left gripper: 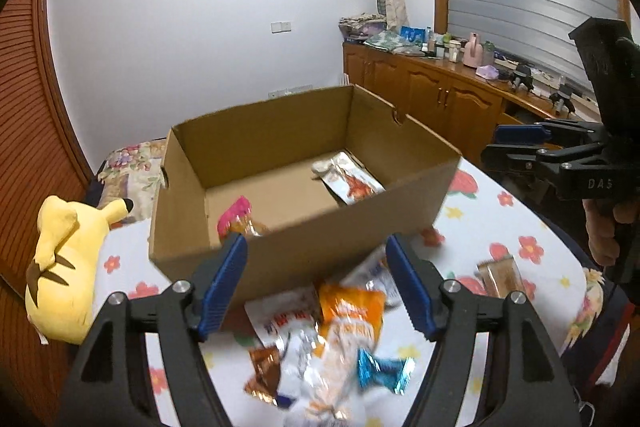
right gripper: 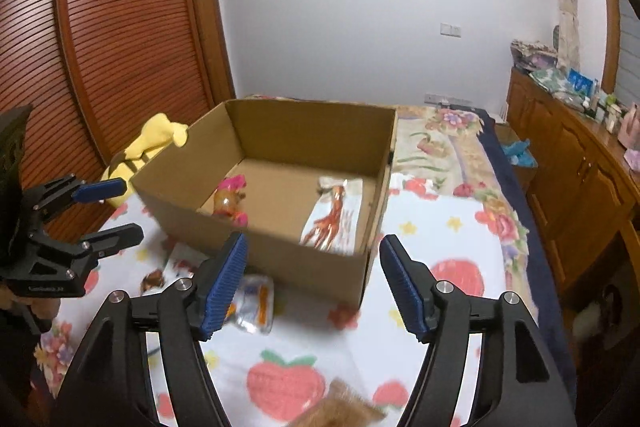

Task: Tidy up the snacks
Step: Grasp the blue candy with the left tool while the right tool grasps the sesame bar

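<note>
An open cardboard box (left gripper: 304, 247) (right gripper: 304, 267) stands on the flowered bedspread. Inside it lie a pink-topped snack packet (left gripper: 239, 218) (right gripper: 231, 201) and a white and orange packet (left gripper: 347, 179) (right gripper: 335, 215). In front of the box, loose snack packets (left gripper: 336, 339) are heaped under my left gripper (left gripper: 316, 281) (right gripper: 116, 213), which is open with nothing between its blue pads. My right gripper (right gripper: 312, 283) (left gripper: 502, 143) is open and empty too, before the box's near right corner. A small clear packet (right gripper: 252, 303) lies by its left pad. A brown packet (left gripper: 500, 275) (right gripper: 340, 407) lies apart on the bedspread.
A yellow plush toy (left gripper: 68, 259) (right gripper: 148, 147) lies left of the box, beside a slatted wooden wardrobe (right gripper: 120, 39). A wooden cabinet (left gripper: 440, 87) crowded with bottles and other things runs along the right wall. A person's hand (left gripper: 604, 227) holds the right gripper's handle.
</note>
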Demonstrator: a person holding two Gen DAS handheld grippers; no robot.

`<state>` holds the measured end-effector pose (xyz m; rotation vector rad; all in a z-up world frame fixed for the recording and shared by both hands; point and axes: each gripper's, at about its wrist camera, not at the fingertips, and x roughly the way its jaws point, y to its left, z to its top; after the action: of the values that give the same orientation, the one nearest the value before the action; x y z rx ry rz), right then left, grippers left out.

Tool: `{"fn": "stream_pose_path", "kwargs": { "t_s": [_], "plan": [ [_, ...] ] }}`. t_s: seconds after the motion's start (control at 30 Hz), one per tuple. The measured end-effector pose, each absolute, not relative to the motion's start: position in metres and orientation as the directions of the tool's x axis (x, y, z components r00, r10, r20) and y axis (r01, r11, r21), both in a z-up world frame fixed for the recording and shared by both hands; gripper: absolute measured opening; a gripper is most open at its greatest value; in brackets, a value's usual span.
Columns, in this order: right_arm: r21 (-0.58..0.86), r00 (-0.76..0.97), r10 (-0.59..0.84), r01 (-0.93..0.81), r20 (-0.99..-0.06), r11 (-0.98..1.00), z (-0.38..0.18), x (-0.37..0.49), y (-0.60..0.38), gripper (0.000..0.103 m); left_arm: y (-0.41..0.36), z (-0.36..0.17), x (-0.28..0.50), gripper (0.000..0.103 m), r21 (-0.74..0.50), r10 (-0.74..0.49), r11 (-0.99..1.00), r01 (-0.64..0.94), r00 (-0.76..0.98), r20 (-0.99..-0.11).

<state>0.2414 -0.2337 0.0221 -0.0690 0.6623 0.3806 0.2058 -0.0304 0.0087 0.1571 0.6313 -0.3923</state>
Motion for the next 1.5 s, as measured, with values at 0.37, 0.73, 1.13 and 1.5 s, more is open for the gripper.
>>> {"fn": "stream_pose_path", "kwargs": {
  "t_s": [0.37,0.73,1.13,1.5],
  "plan": [
    [0.056,0.690,0.263,-0.308,-0.674,0.950,-0.033,0.187,-0.254,0.071,-0.033,-0.041,0.160,0.072,0.026,-0.290,0.918,0.397,0.713,-0.638],
    [0.102,0.614,0.233,-0.241,-0.754,0.965,-0.100,0.175,-0.271,0.071,-0.037,-0.080,0.139,0.058,-0.020,-0.288,0.929,0.369,0.689,-0.665],
    [0.165,0.584,0.287,-0.254,-0.759,0.953,-0.116,0.189,-0.263,0.071,-0.062,-0.097,0.137,0.043,-0.058,-0.315,0.919,0.390,0.639,-0.702],
    [0.051,0.622,0.223,-0.282,-0.751,0.958,-0.121,0.193,-0.252,0.071,-0.070,-0.109,0.152,0.043,-0.084,-0.301,0.928,0.362,0.600,-0.741]
  ]
}}
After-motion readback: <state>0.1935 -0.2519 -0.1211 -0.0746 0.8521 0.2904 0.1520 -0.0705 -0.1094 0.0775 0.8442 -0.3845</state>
